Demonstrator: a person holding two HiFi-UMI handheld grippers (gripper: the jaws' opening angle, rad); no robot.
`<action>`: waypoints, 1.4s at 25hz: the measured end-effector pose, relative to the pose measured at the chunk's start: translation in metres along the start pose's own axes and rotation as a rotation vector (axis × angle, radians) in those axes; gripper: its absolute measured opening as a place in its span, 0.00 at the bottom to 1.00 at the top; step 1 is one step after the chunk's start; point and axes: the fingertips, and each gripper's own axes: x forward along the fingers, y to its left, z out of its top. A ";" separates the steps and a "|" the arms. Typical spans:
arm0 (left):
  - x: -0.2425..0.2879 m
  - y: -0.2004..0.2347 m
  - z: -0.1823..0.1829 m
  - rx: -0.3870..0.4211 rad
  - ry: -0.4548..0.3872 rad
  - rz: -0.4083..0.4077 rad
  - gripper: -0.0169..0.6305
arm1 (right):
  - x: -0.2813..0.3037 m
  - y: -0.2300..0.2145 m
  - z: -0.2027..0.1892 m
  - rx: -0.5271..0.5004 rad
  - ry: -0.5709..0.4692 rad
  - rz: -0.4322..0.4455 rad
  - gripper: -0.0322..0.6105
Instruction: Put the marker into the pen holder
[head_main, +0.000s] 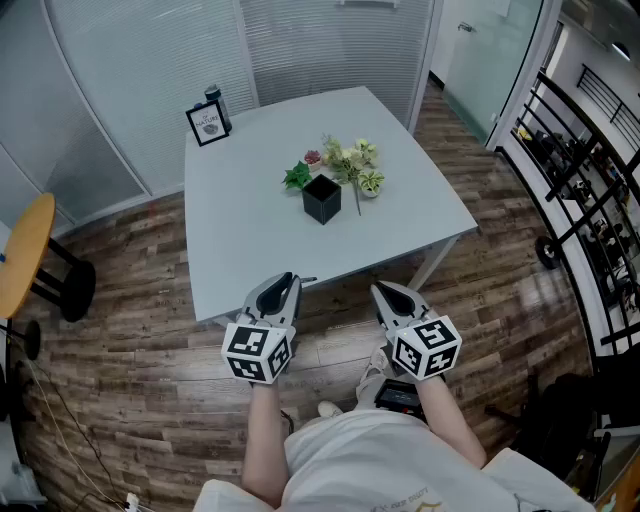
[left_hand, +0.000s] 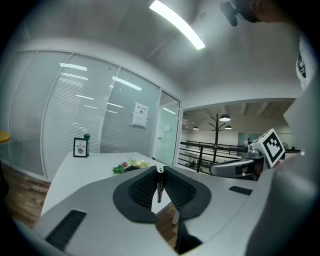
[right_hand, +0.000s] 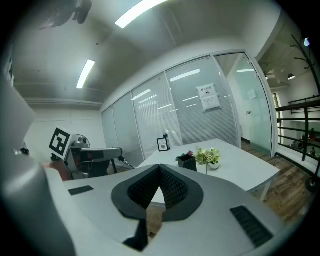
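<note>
On the far left corner of the table (head_main: 250, 240) stand a small picture frame (head_main: 207, 125) and a dark bottle (head_main: 215, 100).

Next comes the left gripper (head_main: 284, 282), held just at the near edge of the table. Its jaws are pinching the marker (left_hand: 159, 187). The marker is thin and dark and sits between the two black pads, with one end poking out at the tips. So the marker is in the left gripper, well away from the pen holder.

I think the marker is light and hard, so it will not bend. It looks smooth, so it could slip or tip. A hold near its middle, with one end free, seems best for dropping it in.

In the middle of the table is the pen holder (head_main: 321, 198), a black square cup with an open top. It looks dark inside, and I can see nothing in it. Little plants (head_main: 345, 158) sit just behind and beside it, one in a small white pot (head_main: 371, 186).

On the right is the right gripper (head_main: 392, 291). Its jaws are pressed together with nothing between them.
</note>
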 end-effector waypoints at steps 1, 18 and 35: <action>-0.002 -0.002 0.000 -0.001 0.000 0.001 0.10 | -0.003 0.001 0.000 -0.002 0.001 -0.001 0.08; 0.013 0.011 -0.010 -0.011 0.039 0.002 0.10 | 0.000 -0.018 0.001 0.099 -0.054 0.031 0.08; 0.217 0.135 0.015 -0.030 0.142 -0.005 0.10 | 0.201 -0.136 0.043 0.034 0.023 0.038 0.08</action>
